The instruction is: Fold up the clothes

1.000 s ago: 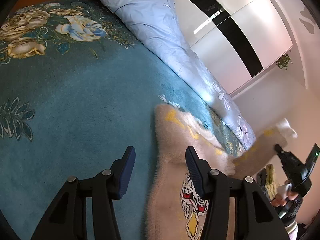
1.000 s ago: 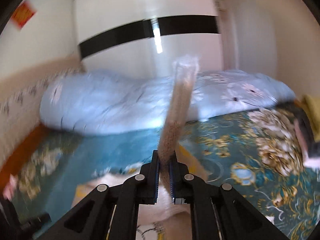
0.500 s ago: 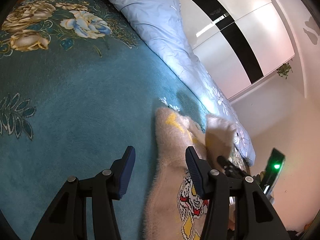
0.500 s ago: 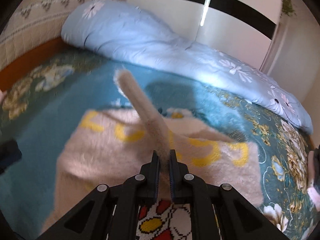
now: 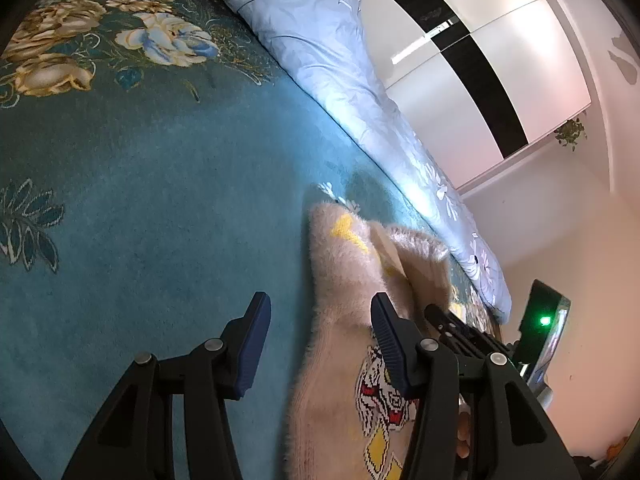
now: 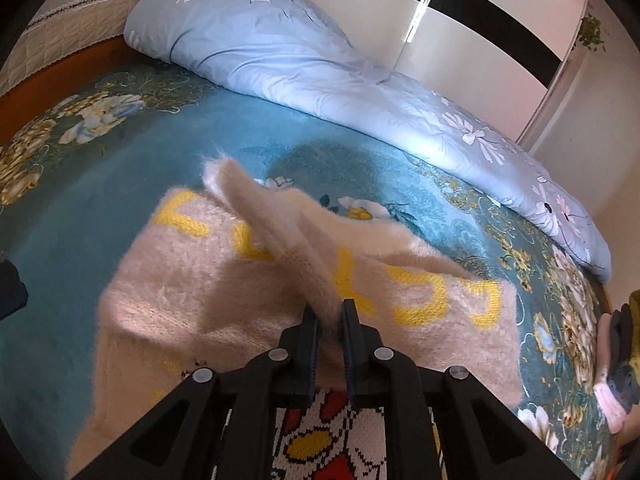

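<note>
A fluffy beige sweater (image 6: 192, 280) with yellow letters and a red, white and yellow knit picture lies flat on the teal bedspread (image 6: 132, 160). It also shows in the left wrist view (image 5: 340, 360). My right gripper (image 6: 330, 312) is shut on the sweater's sleeve (image 6: 272, 224) and holds it over the body of the sweater, cuff pointing to the far left. My left gripper (image 5: 318, 320) is open and empty, low over the bedspread at the sweater's left edge. The right gripper shows there behind its right finger (image 5: 460, 328).
A rolled light blue quilt (image 6: 320, 76) with flowers lies along the far side of the bed. White wardrobe doors (image 6: 460, 40) with a black band stand behind. Other clothes (image 6: 616, 360) lie at the right edge. The bedspread has a flower border (image 5: 60, 60).
My right gripper has carried the sleeve from high in the air down and leftward across the sweater's body. The left gripper has stayed open in place.
</note>
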The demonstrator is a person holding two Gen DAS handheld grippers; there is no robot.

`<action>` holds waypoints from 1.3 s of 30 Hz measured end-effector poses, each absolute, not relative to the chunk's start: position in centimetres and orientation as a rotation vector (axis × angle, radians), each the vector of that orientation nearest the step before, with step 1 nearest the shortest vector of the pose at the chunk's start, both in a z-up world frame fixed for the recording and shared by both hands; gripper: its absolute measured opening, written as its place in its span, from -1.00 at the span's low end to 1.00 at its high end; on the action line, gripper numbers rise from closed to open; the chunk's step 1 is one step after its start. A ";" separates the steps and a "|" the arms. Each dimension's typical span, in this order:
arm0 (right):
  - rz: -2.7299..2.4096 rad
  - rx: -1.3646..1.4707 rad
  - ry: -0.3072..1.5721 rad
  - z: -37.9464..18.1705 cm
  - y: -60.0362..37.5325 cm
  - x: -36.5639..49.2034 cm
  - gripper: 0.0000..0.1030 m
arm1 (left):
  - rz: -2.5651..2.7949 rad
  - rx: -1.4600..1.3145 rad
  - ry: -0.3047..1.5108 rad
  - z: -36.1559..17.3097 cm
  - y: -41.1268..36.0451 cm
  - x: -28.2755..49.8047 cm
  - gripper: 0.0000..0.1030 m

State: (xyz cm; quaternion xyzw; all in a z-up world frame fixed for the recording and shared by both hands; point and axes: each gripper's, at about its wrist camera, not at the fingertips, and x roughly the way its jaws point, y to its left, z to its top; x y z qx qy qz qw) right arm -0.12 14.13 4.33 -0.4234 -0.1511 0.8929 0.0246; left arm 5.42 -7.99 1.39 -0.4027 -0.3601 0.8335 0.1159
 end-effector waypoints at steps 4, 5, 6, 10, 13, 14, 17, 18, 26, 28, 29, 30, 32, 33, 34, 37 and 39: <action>2.782 -1.303 -0.439 5.3 13.9 0.3 -0.60 | 2.441 -1.185 -1.060 1.3 -8.0 5.4 0.03; 2.790 -1.303 -0.434 5.6 13.8 0.4 -0.58 | 2.440 -1.185 -1.061 1.3 -8.0 5.4 0.03; 2.804 -1.310 -0.419 5.9 13.7 0.6 -0.57 | 2.440 -1.187 -1.060 1.3 -7.9 5.4 0.03; 2.886 -1.309 -0.396 7.4 12.7 1.5 -0.56 | 2.437 -1.191 -1.049 1.3 -7.7 5.4 0.03; 2.979 -1.302 -0.382 9.2 11.5 2.4 -0.56 | 2.443 -1.190 -1.046 1.3 -7.7 5.5 0.03; 3.006 -1.295 -0.369 9.8 11.3 2.7 -0.56 | 2.445 -1.191 -1.048 1.3 -7.8 5.6 0.03; 3.069 -1.244 -0.321 11.7 12.1 3.8 -0.56 | 2.443 -1.192 -1.056 1.2 -8.0 5.6 0.03; 3.084 -1.224 -0.306 12.3 12.6 4.1 -0.56 | 2.442 -1.192 -1.057 1.2 -8.0 5.6 0.03; 2.840 -1.249 0.194 10.8 27.8 5.6 -0.51 | 2.426 -1.205 -0.964 1.5 -6.4 5.4 0.03; 2.760 -1.292 0.456 8.8 32.7 7.2 -0.47 | 2.421 -1.213 -0.938 1.4 -5.9 5.3 0.03; 2.722 -1.302 0.580 7.7 34.8 8.2 -0.43 | 2.418 -1.218 -0.928 1.4 -5.7 5.3 0.03; 2.684 -1.313 0.688 6.6 36.5 9.1 -0.39 | 2.408 -1.228 -0.918 1.2 -5.5 5.2 0.03; 2.614 -1.342 0.858 4.6 38.7 10.8 -0.19 | 2.376 -1.255 -0.908 0.8 -5.1 5.0 0.03; 2.582 -1.368 0.919 3.6 39.2 11.5 -0.18 | 2.353 -1.273 -0.911 0.4 -4.9 5.0 0.03; 2.563 -1.392 0.963 2.8 39.5 12.2 -0.17 | 2.329 -1.290 -0.914 0.1 -4.7 4.9 0.03; 2.570 -1.431 1.026 1.3 38.8 13.8 -0.12 | 2.299 -1.324 -0.893 -0.4 -4.0 5.0 0.03; 2.584 -1.445 1.113 0.3 38.3 14.9 -0.09 | 2.286 -1.349 -0.859 -0.7 -3.4 5.1 0.03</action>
